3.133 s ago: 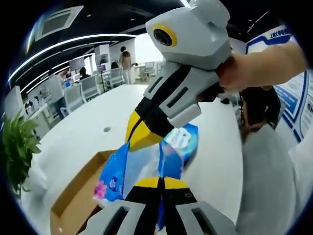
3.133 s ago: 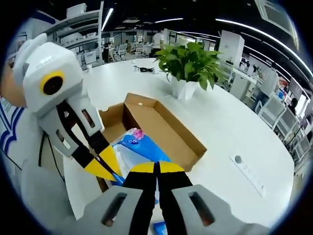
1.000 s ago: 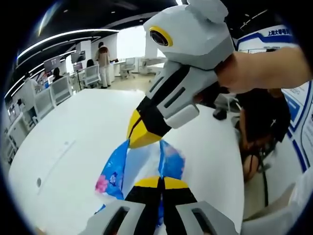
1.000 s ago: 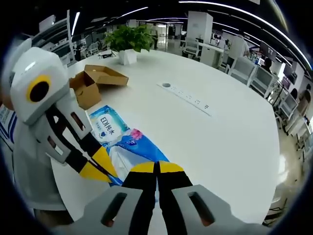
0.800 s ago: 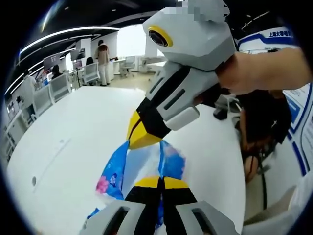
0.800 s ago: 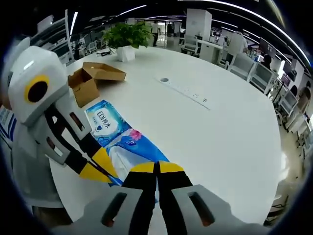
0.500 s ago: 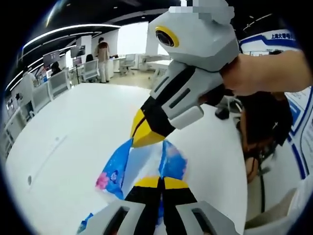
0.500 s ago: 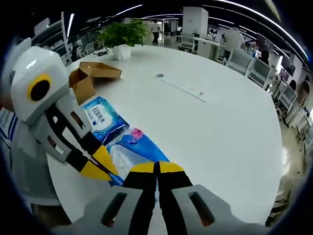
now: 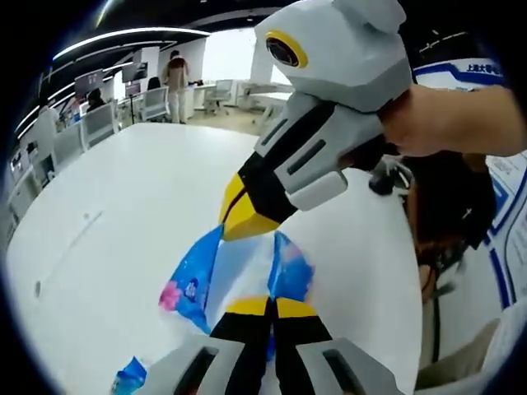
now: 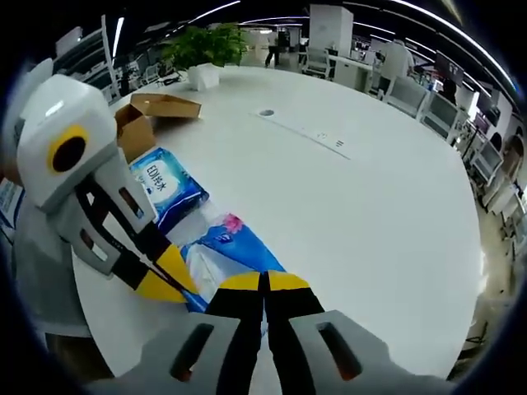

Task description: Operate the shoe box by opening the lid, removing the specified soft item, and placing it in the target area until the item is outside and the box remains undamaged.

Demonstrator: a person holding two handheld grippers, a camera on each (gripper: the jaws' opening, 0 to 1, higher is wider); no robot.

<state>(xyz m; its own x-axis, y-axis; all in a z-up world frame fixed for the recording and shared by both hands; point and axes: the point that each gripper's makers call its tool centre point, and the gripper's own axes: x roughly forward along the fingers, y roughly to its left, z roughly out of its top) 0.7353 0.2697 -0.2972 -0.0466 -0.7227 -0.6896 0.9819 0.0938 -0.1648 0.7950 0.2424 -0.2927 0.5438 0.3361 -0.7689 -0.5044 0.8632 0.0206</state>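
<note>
Both grippers, left [image 9: 272, 306] and right [image 10: 265, 281], pinch a blue tissue pack [image 10: 226, 247] stretched between their closed jaws above the table [image 10: 370, 197], the open box [image 10: 152, 119] well behind; lowering it level should avoid tearing.

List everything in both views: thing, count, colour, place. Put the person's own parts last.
Soft tissue pack in hand: one, blue and clear with a pink flower, held off the table between both grippers.
Second tissue pack: one, blue with white label, lying on the table near the box.
Shoe box: one, brown cardboard, open, on the far table edge.
Potted plant: one, green in a white pot, beyond the box.
Table: one, white, round-edged, with a power strip set into it.
Office chairs: several, white, behind the table.
Left gripper: one, grey, yellow-tipped fingers shut on the pack.
Right gripper: one, same colours, shut on the pack.
Hand: one, gripping the right gripper.
</note>
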